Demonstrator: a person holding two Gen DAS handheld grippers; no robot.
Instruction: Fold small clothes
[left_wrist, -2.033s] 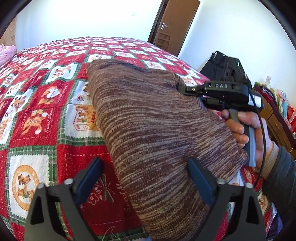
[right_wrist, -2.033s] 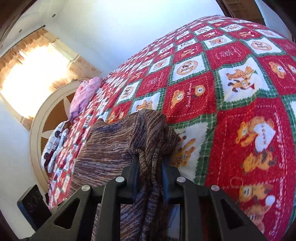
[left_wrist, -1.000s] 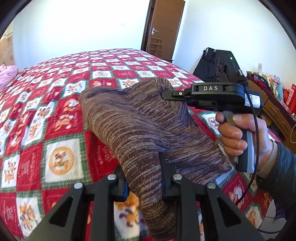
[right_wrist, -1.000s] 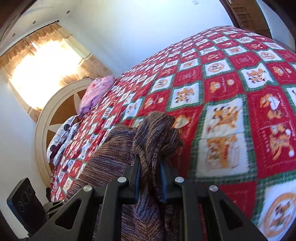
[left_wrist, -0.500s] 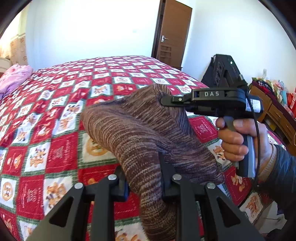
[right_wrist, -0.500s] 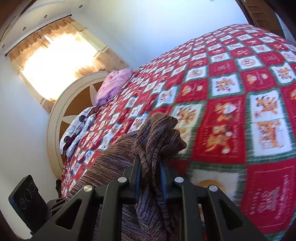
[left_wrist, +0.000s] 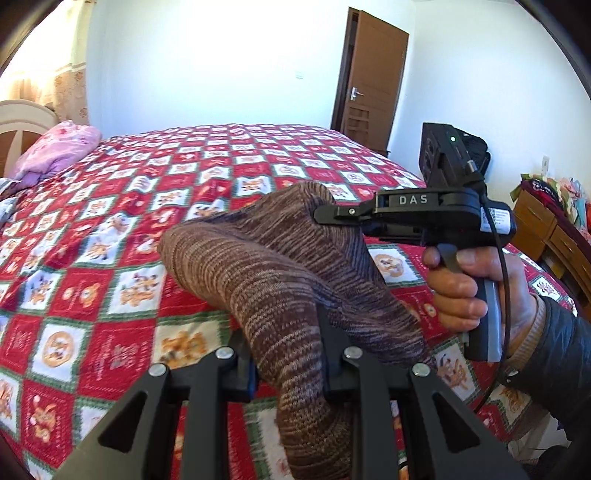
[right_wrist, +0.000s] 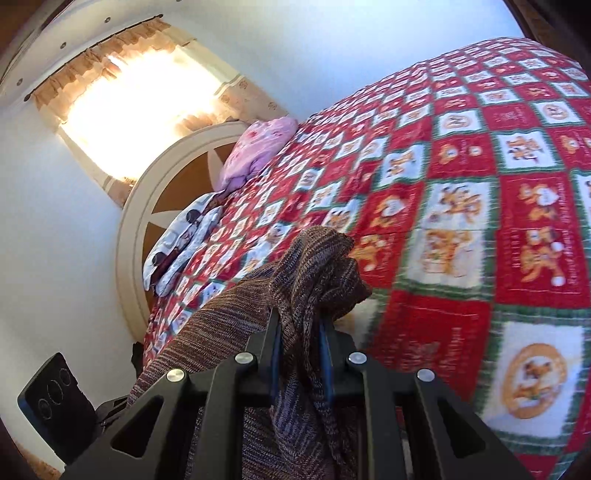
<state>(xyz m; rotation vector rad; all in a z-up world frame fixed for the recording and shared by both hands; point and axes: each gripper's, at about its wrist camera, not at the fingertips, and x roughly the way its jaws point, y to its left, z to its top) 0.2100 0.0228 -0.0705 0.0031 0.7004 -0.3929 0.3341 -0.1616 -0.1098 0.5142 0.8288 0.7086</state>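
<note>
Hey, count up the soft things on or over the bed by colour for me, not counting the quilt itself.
Brown: 1, knit garment, held in both grippers.
Pink: 1, bundle near the headboard.
White with dark print: 1, pillow.
Total: 3

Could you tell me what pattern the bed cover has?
Red, white and green cartoon-animal checks on the quilted bed cover, clearest in the left wrist view.

A bed covered by a red, white and green checked quilt with cartoon animals stretches ahead of the fingers, and far beyond the fingertips, at its rounded cream headboard, lie a bunched pink cloth and a white patterned pillow.
</note>
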